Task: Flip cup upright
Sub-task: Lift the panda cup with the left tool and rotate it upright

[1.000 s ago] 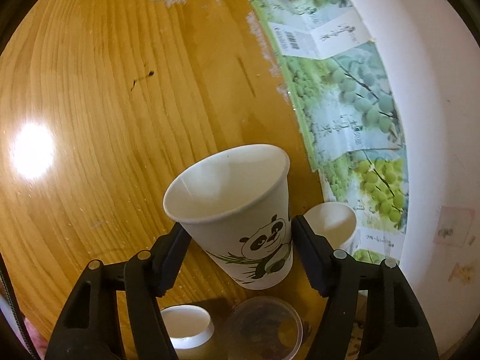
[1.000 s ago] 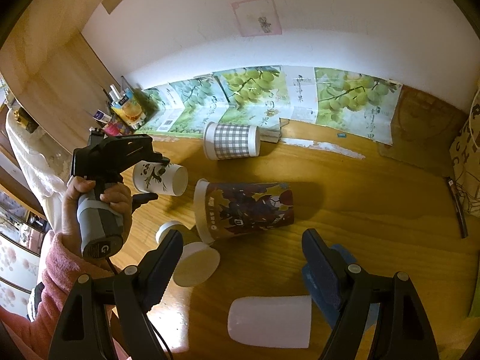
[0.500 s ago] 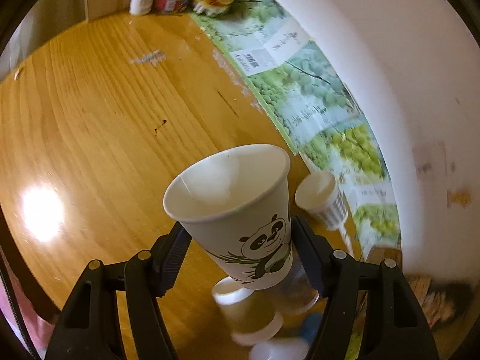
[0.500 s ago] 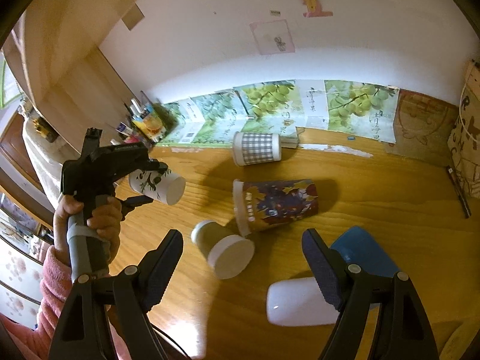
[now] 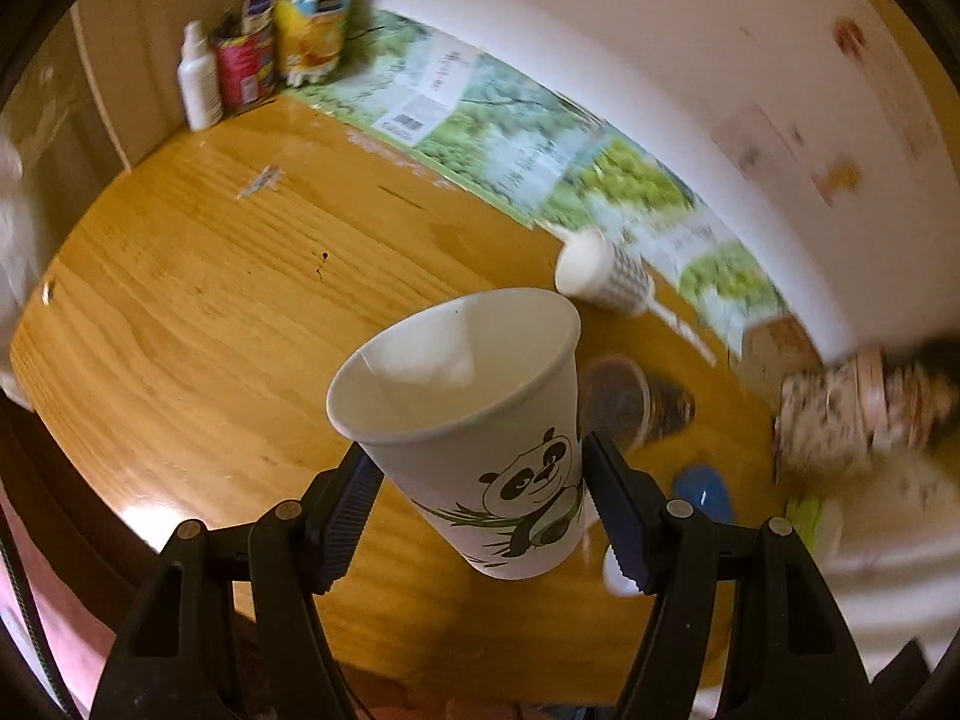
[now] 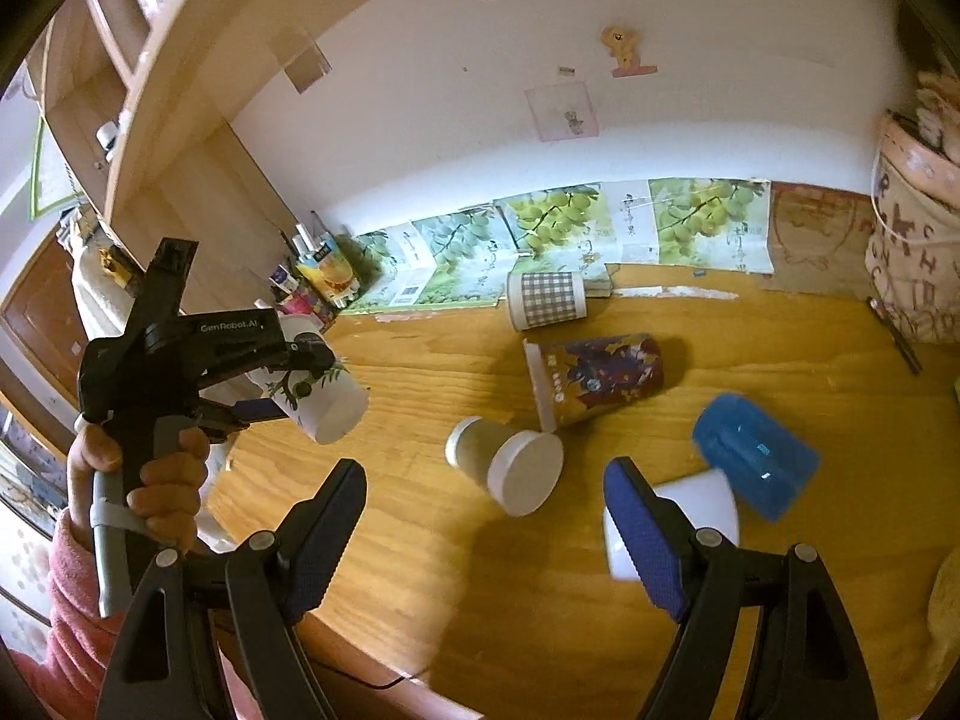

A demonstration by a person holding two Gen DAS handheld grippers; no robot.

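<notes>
My left gripper point(image 5: 483, 501) is shut on a white paper cup with a panda print point(image 5: 480, 420), held in the air above the wooden table point(image 5: 210, 300). The cup's open mouth faces away from the camera. In the right wrist view the same panda cup point(image 6: 321, 399) is tilted, base toward the lower right, in the left gripper point(image 6: 294, 372) at the left. My right gripper point(image 6: 480, 540) is open and empty above the table's front edge.
Several cups lie on their sides: a checked cup point(image 6: 546, 300), a dark printed cup point(image 6: 594, 378), a beige cup point(image 6: 504, 462), a white cup point(image 6: 672, 522), a blue cup point(image 6: 753, 462). Bottles and cartons point(image 5: 264, 60) stand at the back left corner. A patterned bag point(image 6: 918, 240) stands at right.
My left gripper has lifted and turned with the panda cup, so more of the table and the back corner show. My right gripper has pulled back and up.
</notes>
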